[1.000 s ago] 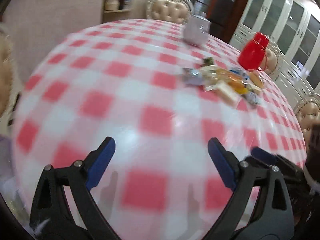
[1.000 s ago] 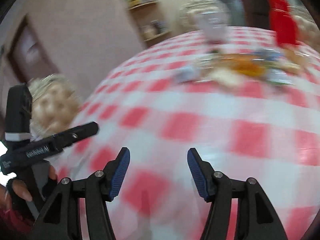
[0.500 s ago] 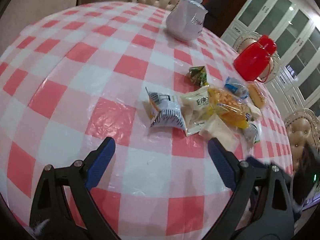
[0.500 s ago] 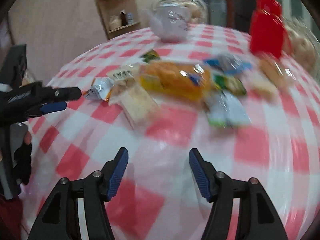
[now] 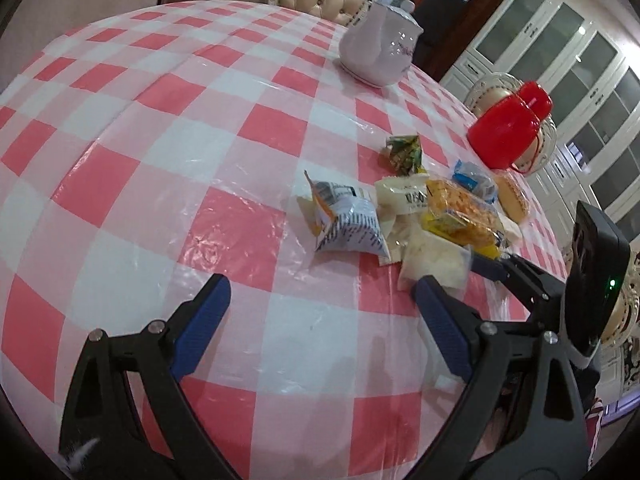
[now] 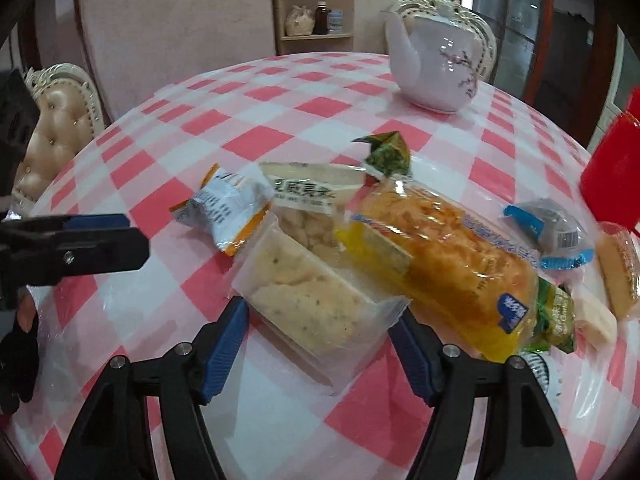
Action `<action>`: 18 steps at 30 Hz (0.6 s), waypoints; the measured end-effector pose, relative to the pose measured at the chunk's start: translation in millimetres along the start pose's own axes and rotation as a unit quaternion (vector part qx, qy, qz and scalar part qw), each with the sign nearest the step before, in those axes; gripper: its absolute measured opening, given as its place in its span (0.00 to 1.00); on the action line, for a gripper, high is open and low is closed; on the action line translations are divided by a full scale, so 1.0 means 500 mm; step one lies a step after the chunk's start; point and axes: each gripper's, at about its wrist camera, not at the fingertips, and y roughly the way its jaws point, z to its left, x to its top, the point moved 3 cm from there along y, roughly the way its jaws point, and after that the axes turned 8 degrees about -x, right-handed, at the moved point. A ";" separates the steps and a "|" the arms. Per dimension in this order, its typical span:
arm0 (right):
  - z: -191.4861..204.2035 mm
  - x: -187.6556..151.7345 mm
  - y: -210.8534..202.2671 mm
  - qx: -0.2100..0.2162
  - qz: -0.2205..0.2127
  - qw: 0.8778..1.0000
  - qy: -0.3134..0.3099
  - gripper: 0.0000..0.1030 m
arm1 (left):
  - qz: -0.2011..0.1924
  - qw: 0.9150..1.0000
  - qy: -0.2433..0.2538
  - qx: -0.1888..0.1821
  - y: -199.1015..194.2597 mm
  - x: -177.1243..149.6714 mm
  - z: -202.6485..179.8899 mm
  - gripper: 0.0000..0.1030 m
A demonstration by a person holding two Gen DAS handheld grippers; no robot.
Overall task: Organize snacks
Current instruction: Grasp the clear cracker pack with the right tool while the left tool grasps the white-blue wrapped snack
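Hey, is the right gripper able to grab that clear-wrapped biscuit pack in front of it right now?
Probably yes. The right gripper has its jaws opening, with the near end of the biscuit pack lying between the pads, not yet squeezed. Nothing covers that end; the orange bread bag only crowds its right side.

One teapot [image 6: 436,68], one red flask [image 5: 508,130], roughly eight snack packets [image 6: 436,256].

Wrapped snacks [image 6: 400,248] heaped together on checked cloth; cracker pack [image 6: 308,304] nearest.
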 end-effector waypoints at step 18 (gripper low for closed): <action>0.006 0.054 0.000 0.047 -0.056 0.994 -0.075 0.73 | -0.012 1.000 0.010 0.015 -0.001 0.002 -0.005 0.92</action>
